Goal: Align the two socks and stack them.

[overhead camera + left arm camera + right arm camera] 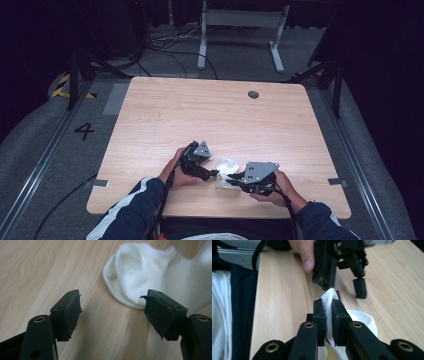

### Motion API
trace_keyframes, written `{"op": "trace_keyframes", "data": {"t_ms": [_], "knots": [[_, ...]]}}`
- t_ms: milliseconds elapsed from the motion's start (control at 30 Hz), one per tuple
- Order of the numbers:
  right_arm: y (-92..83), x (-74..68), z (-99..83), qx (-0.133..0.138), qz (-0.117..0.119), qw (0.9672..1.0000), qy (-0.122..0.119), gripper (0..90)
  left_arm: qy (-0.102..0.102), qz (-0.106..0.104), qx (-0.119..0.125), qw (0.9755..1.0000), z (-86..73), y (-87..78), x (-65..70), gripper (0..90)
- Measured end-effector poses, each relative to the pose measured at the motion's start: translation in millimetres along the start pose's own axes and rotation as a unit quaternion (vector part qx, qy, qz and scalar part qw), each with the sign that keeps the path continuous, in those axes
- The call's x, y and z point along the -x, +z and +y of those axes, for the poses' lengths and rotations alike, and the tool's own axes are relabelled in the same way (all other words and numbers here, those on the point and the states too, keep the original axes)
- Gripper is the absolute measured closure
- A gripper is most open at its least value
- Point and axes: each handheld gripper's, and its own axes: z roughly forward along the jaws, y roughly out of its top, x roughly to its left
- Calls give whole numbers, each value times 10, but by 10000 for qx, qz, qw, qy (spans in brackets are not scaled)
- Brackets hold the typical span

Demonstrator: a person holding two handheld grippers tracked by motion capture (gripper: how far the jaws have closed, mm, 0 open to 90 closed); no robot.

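Observation:
A white sock lies crumpled on the wooden table near its front edge, between my two grippers. My right gripper is shut on a fold of the sock, with white fabric pinched between its black pads and bulging out to the right. My left gripper stands open just short of the sock, bare wood showing between its pads. In the high view the left gripper points right at the sock, and the right gripper points left into it.
A round grommet hole sits near the table's far edge. A white desk frame and cables lie on the floor beyond. The person's dark sleeves come in at the table's front edge.

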Motion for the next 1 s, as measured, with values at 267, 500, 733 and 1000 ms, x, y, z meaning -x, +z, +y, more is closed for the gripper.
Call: {"op": "trace_keyframes", "data": {"t_ms": [267,500,733,1000], "knots": [[20,141,9,-8,-238,9996,140,831,61,42,-4,10000,-1,1,6,297],[191,340,-81,-226,-344,9988,274,828,76,24,19,10000,-3,0,10,313],[358,485,-172,-528,-362,9968,487,816,80,15,36,10000,-7,-1,11,313],[472,512,-256,-734,-280,9947,664,809,-42,-137,390,9991,-2,-188,7,348]]}}
